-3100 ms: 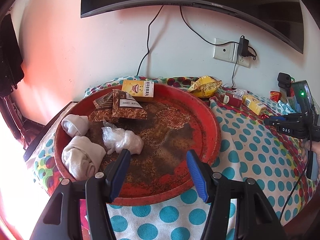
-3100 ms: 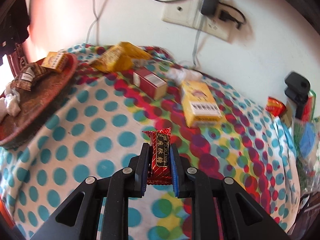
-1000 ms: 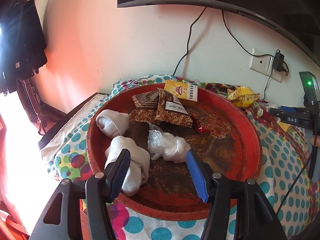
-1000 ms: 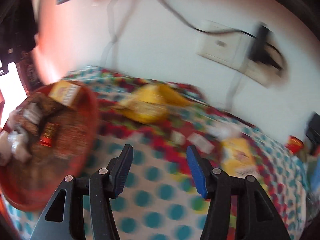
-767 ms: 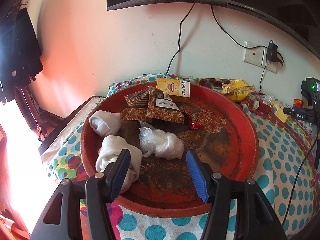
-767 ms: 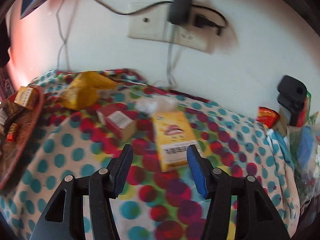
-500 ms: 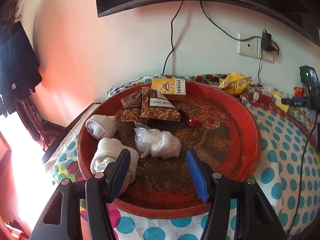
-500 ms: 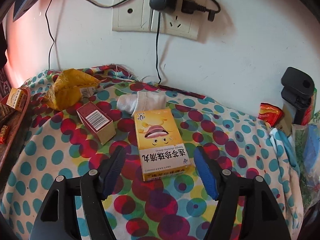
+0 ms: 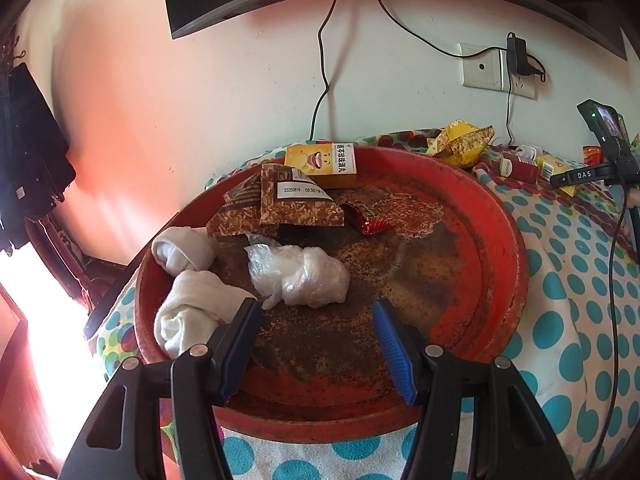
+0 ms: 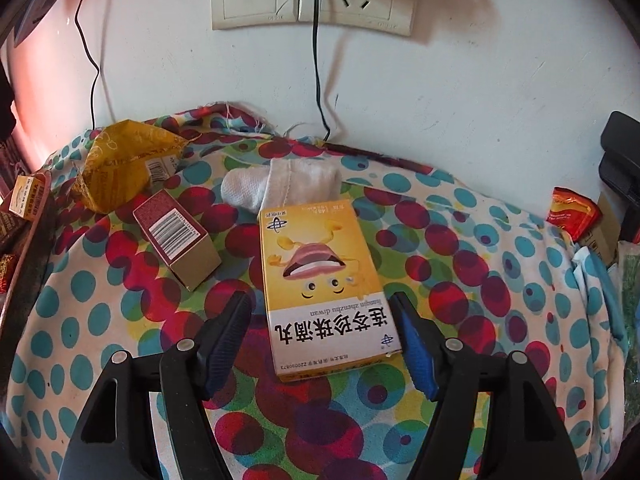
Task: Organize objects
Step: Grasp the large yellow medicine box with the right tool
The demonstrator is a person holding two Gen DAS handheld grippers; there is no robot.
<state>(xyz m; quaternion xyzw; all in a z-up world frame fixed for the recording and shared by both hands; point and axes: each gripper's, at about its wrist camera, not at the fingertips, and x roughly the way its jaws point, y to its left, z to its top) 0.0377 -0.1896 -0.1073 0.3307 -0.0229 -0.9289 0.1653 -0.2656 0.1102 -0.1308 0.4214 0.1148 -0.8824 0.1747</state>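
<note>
- Yellow carton med box (image 10: 322, 284) lies flat on the dotted cloth (image 10: 460, 280) over the counter, between the blue pads of the right gripper (image 10: 322, 322), near end a bit past the tips.
- Long axis runs roughly away from the cam toward the wall, i.e. along the fingers; top end tips slightly left. Jaws straddle the short width, so a squeeze would land on the two long edges.
- Right jaws: spread wide, a gap each side of the box, pads not touching it. Nothing held.
- Far end of the box sits on or against a white sock (image 10: 280, 188); can't tell if it overlaps much.
- Maroon box (image 10: 176, 240) just beside it, left, lying at a slant, close to the left pad. Judged risk: left pad nudges it on the way down.
- Yellow wrapper (image 10: 124, 164) farther left, apart.
- Left gripper (image 9: 316, 338) hangs over the near rim of the red tray (image 9: 500, 248), jaws wide, empty.
- Tray holds a matching yellow box (image 9: 322, 164), brown packets (image 9: 288, 208), a plastic-wrapped bundle (image 9: 300, 276), two rolled socks (image 9: 192, 280), a red candy (image 9: 370, 220).
- Right hand clearly nearer; judged next: lower a little, close across the width, carry to the tray.
</note>
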